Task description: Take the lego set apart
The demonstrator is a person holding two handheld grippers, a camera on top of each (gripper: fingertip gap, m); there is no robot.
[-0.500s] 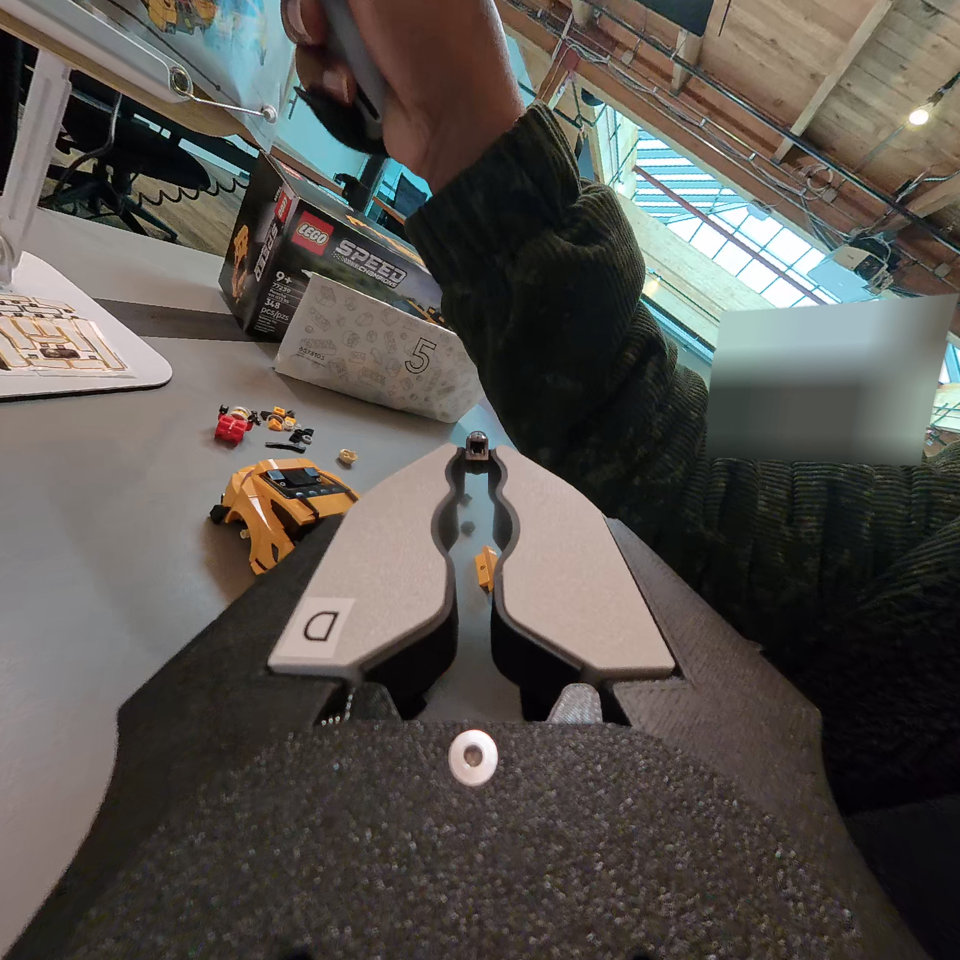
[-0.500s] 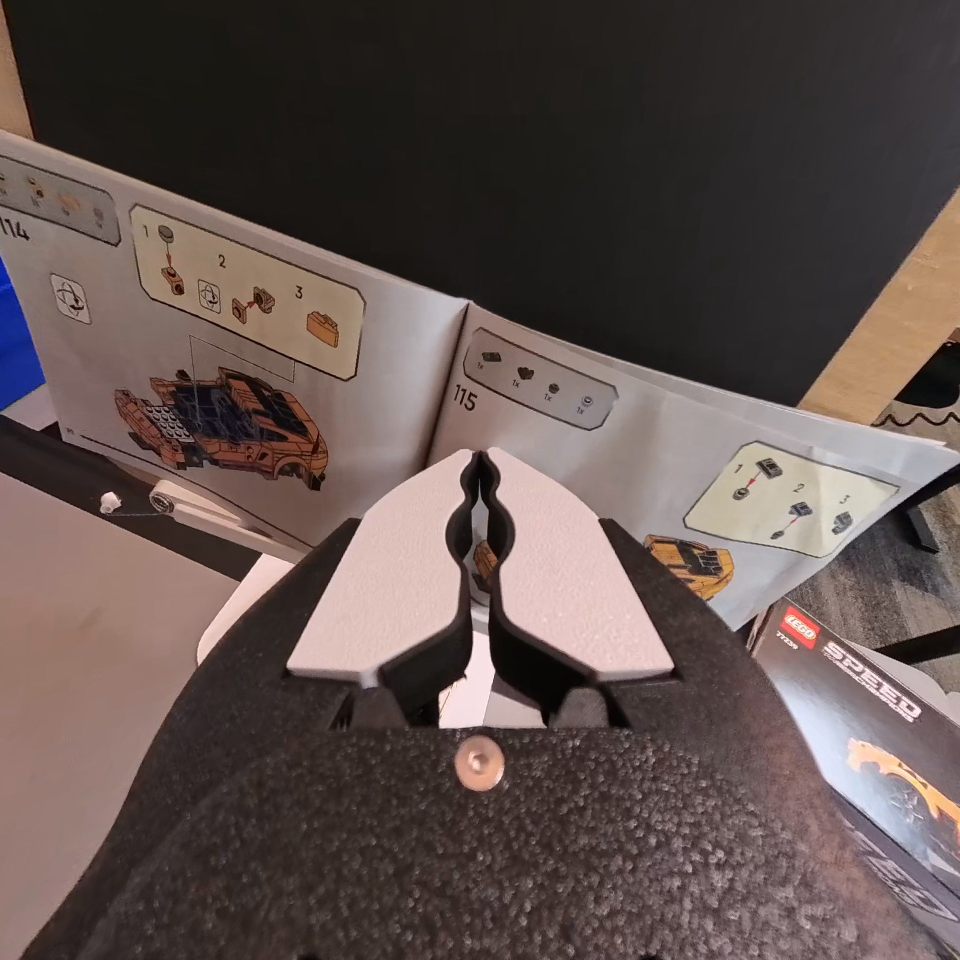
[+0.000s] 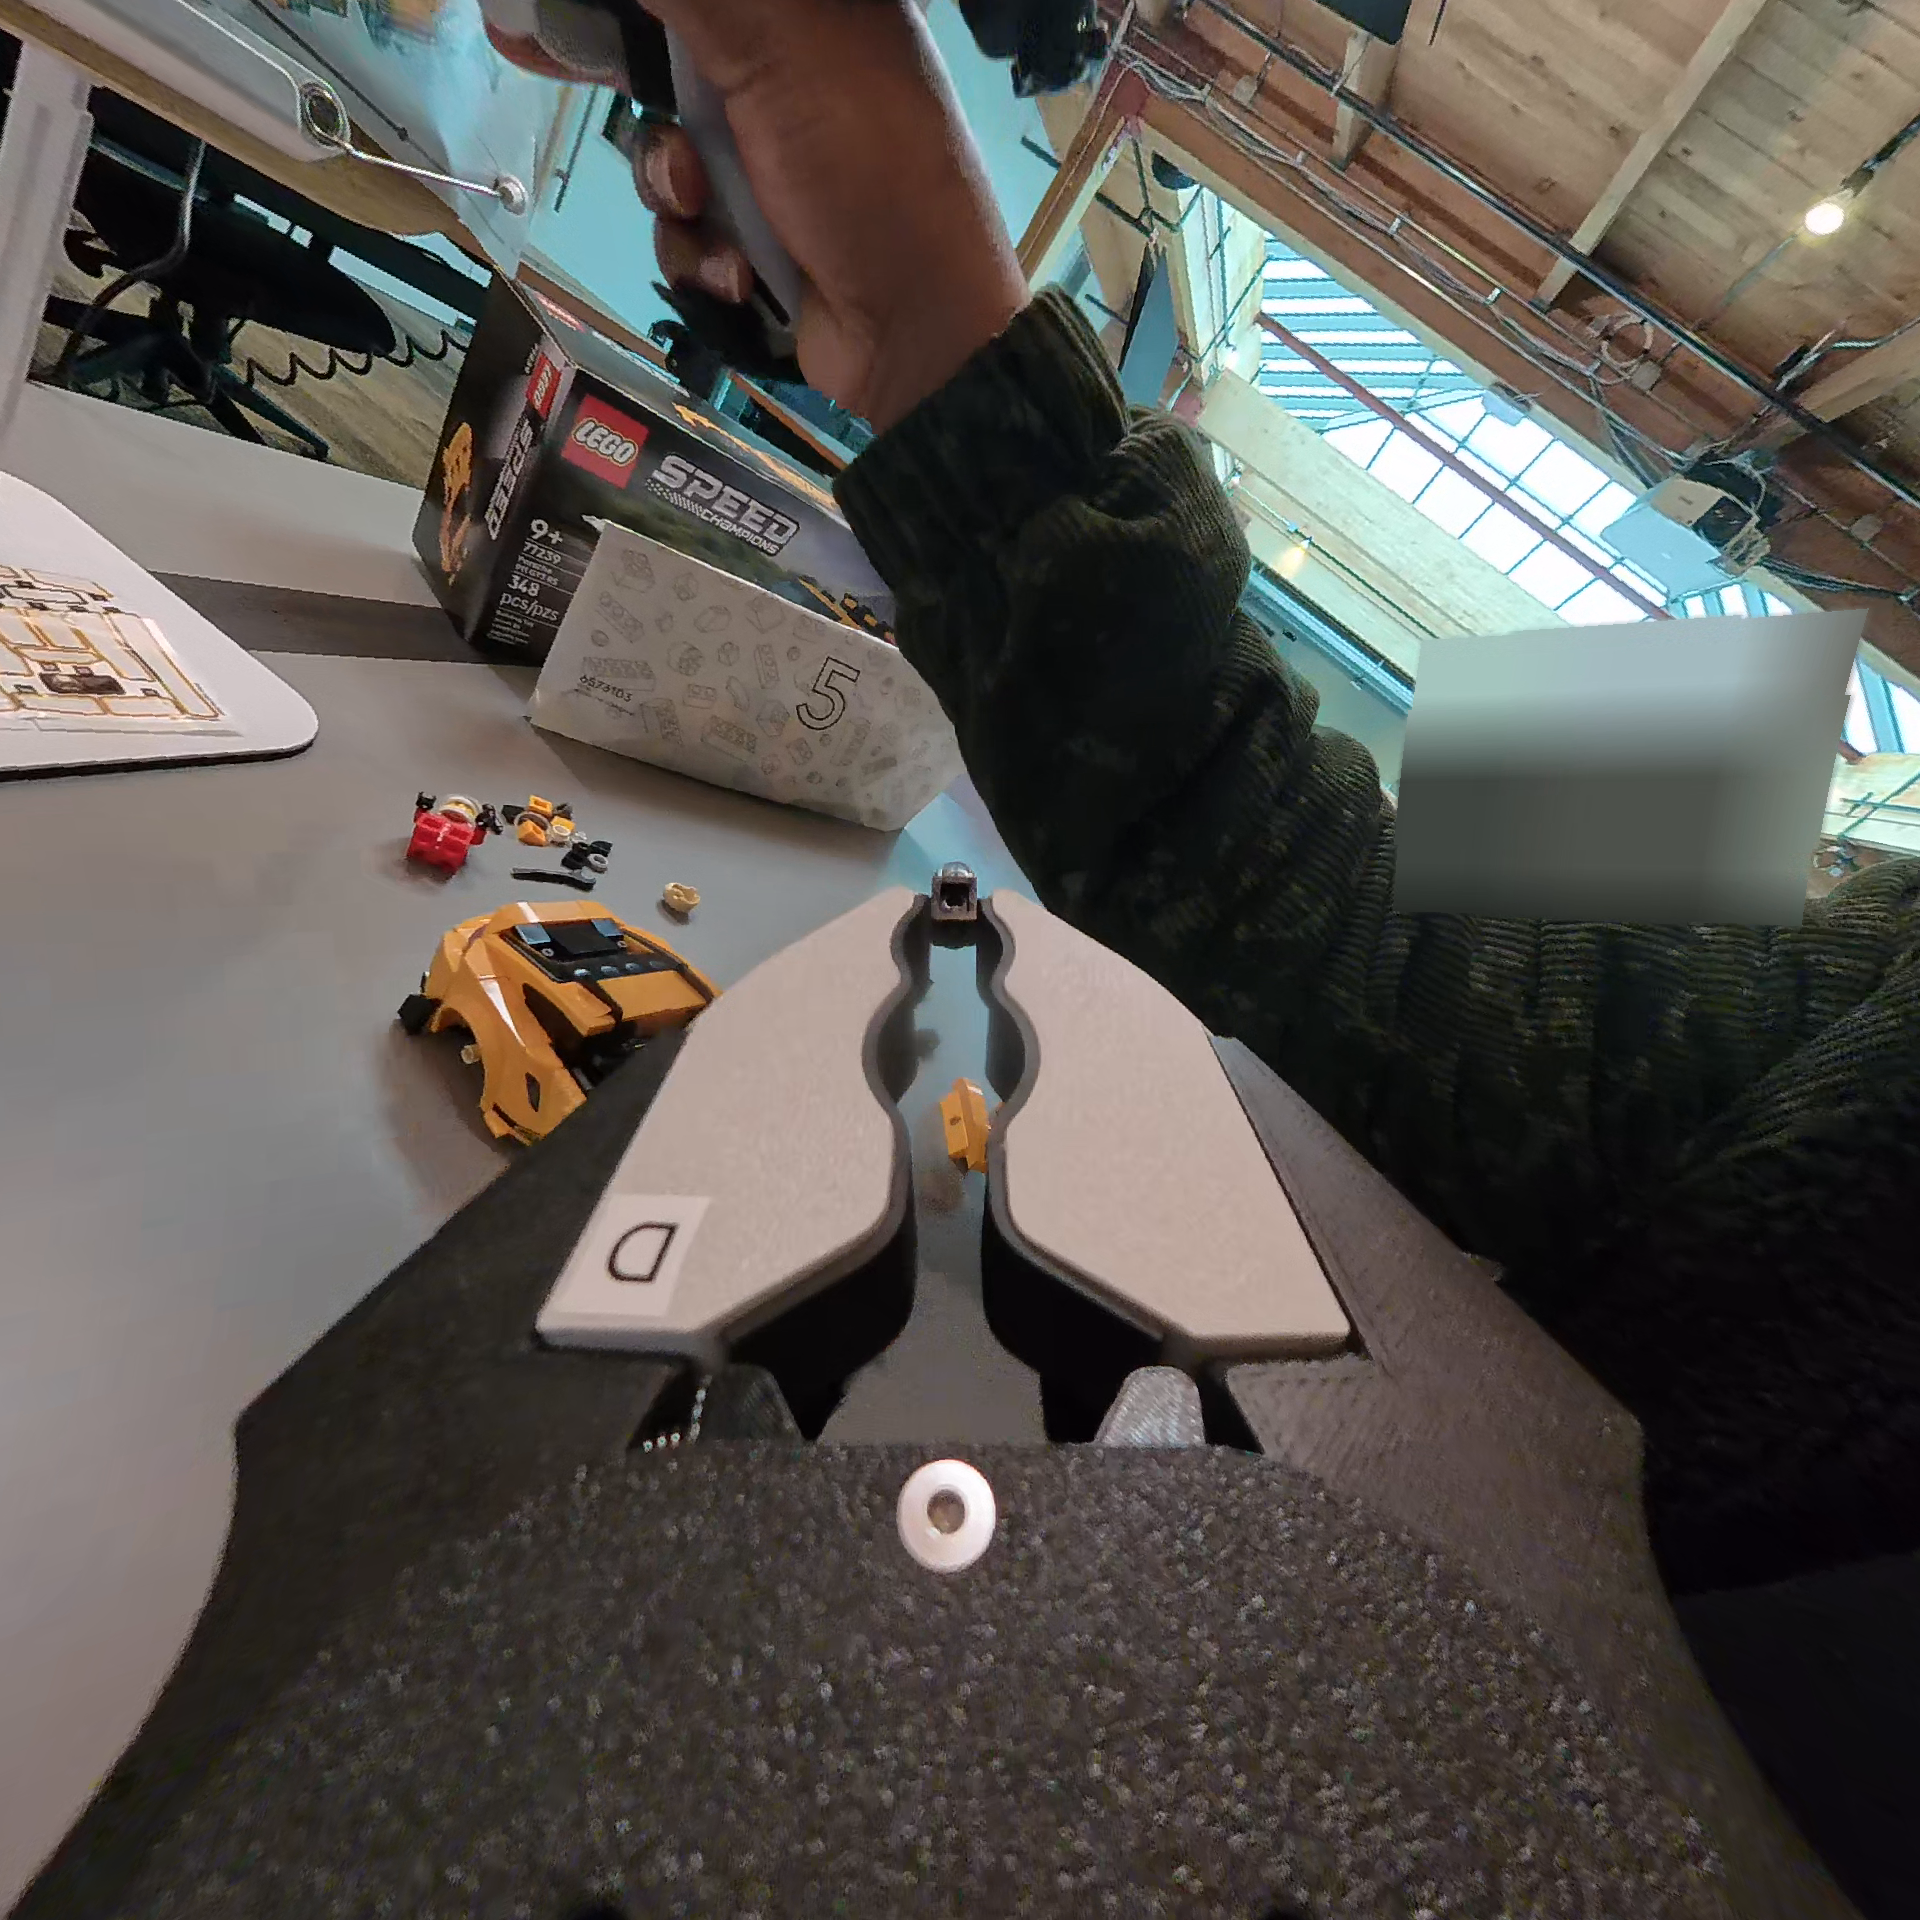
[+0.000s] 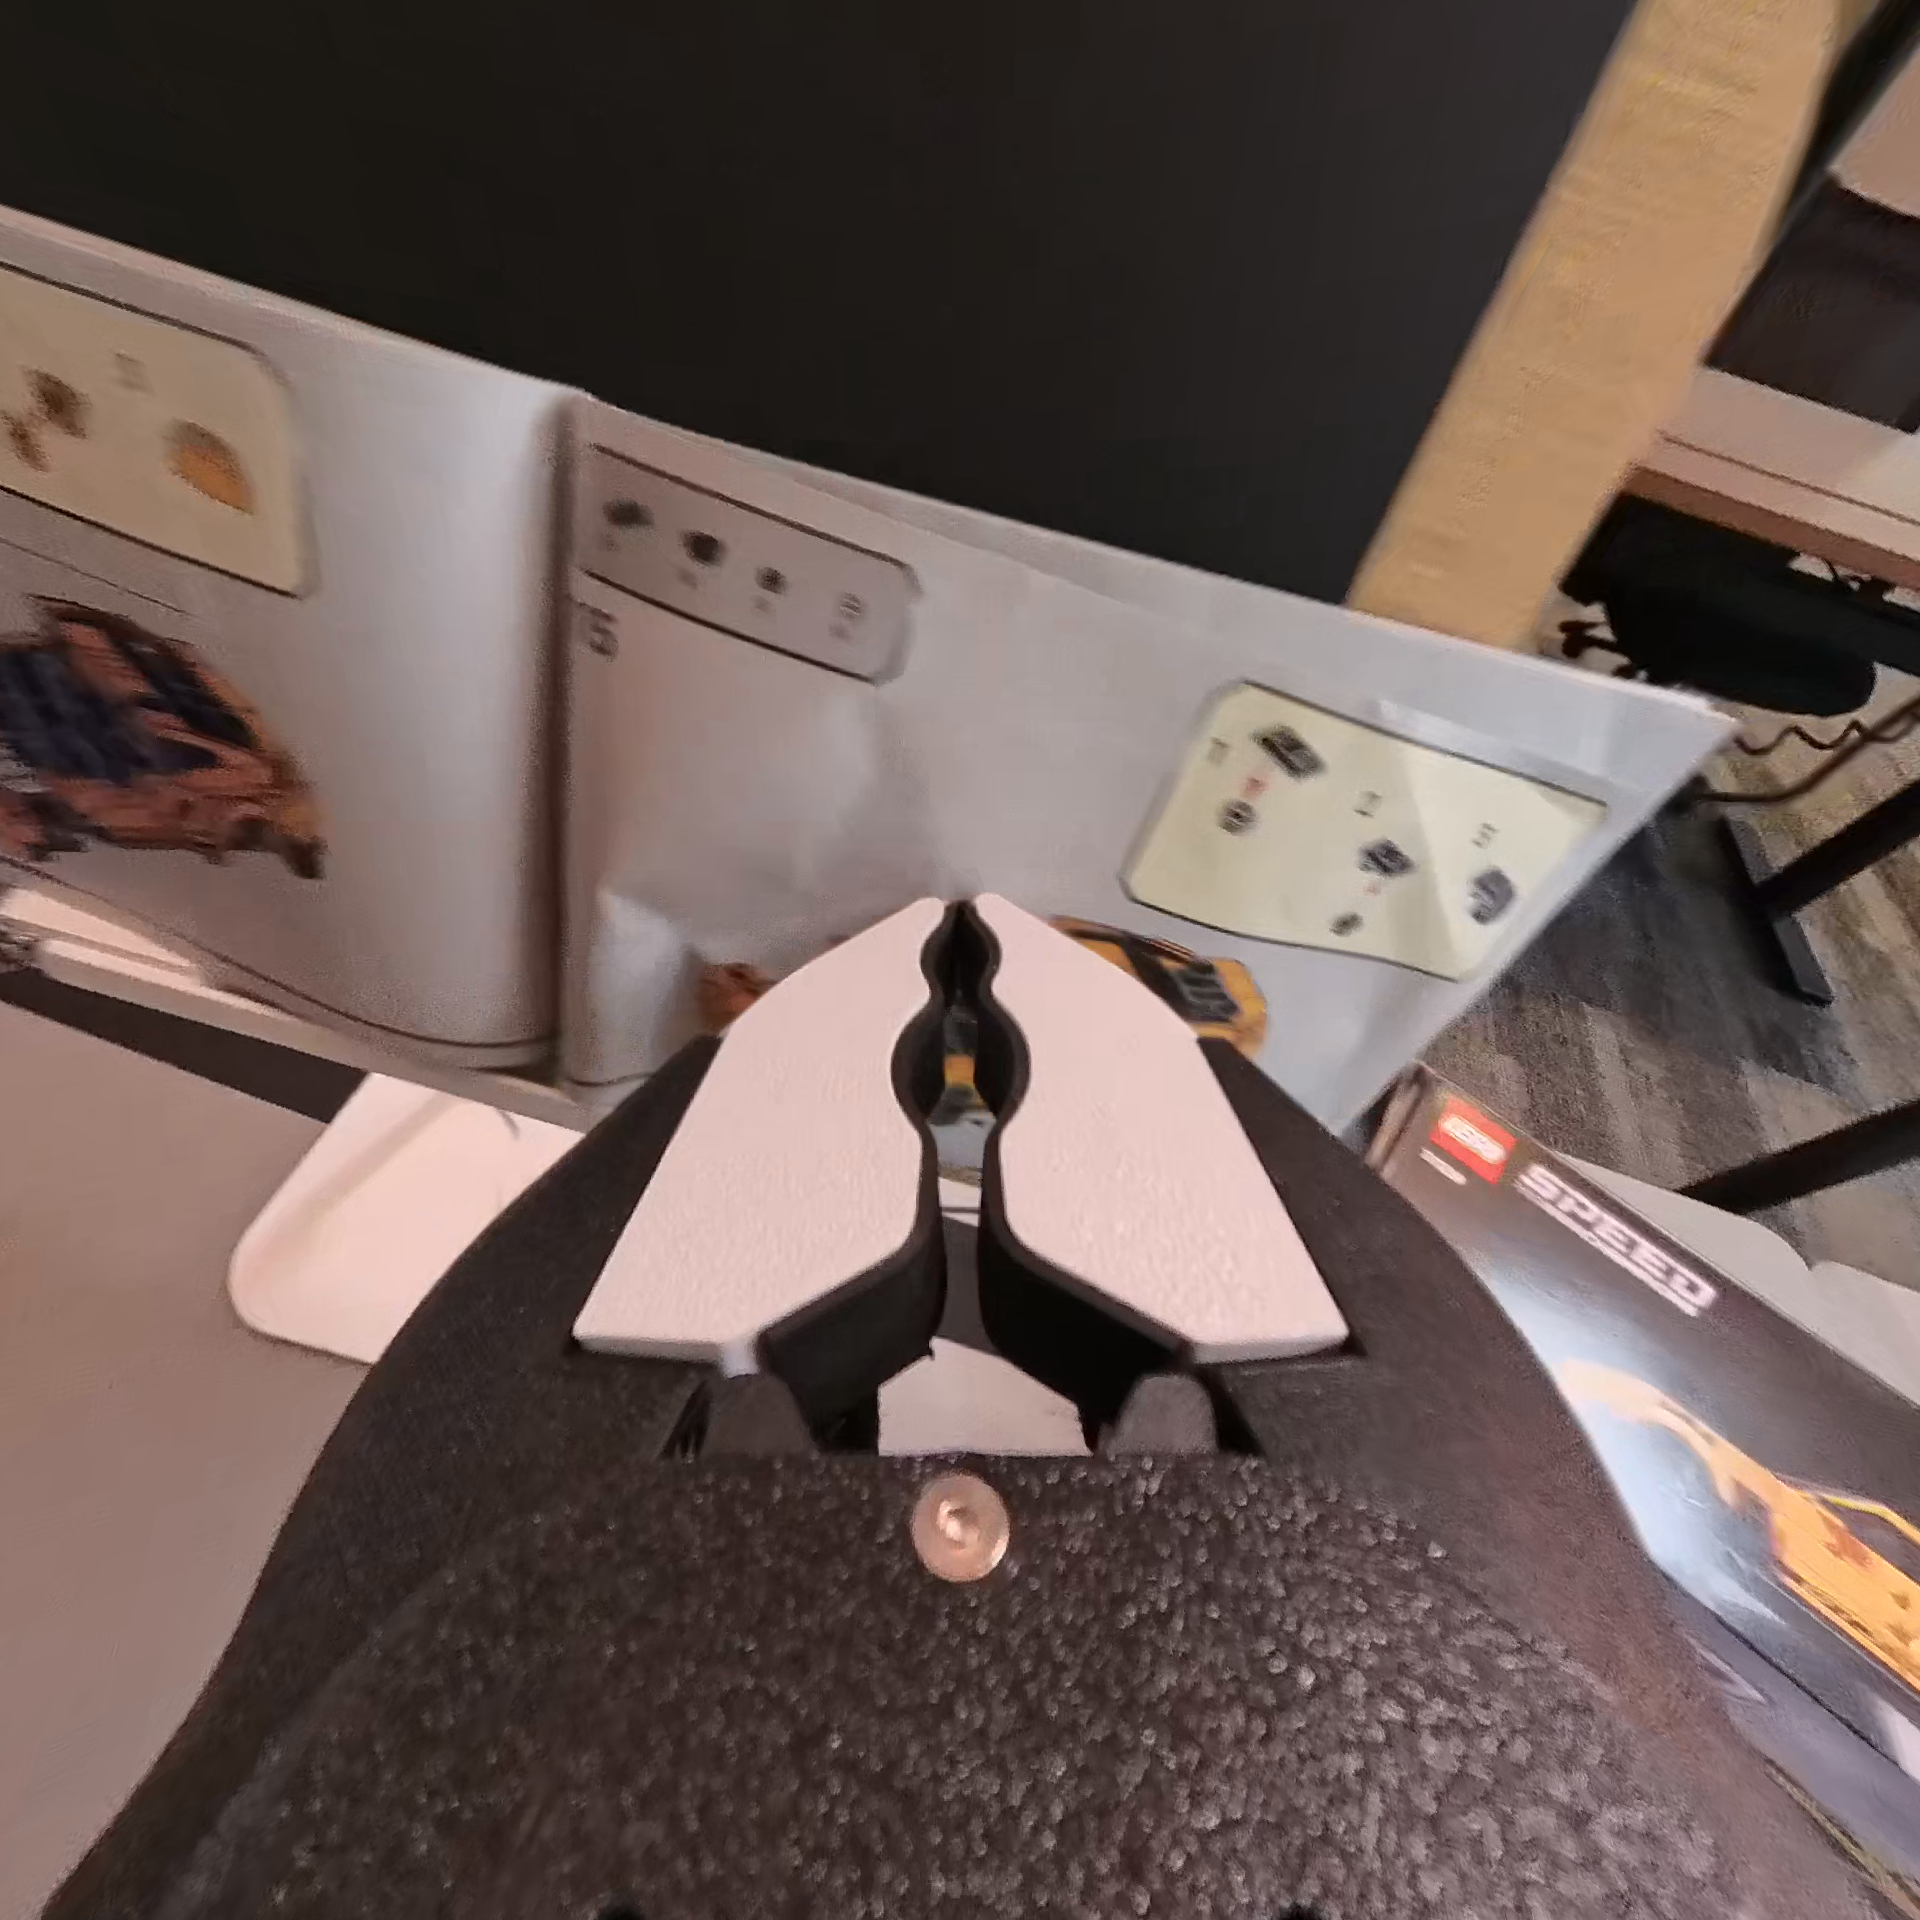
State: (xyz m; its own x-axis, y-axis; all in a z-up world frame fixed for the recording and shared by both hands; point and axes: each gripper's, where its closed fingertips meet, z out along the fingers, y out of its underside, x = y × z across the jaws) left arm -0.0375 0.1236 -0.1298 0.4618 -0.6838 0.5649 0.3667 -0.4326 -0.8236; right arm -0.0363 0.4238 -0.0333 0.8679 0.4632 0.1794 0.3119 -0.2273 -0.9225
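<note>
On the grey tabletop (image 3: 156, 1091), left to right: loose small parts (image 3: 499, 831), the orange lego car body (image 3: 540, 997), then my left hand-held gripper (image 3: 953, 902) pinching a small dark grey brick (image 3: 952, 896) at its fingertips. My right hand-held gripper (image 4: 965, 906) is closed on nothing, facing the open instruction booklet (image 4: 727, 769), set box (image 4: 1662, 1382) at right.

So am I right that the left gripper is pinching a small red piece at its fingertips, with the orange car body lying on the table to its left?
Not quite: the piece pinched by the left gripper is dark grey, not red, as the left wrist view shows. The orange car body does lie on the table to its left.
</note>
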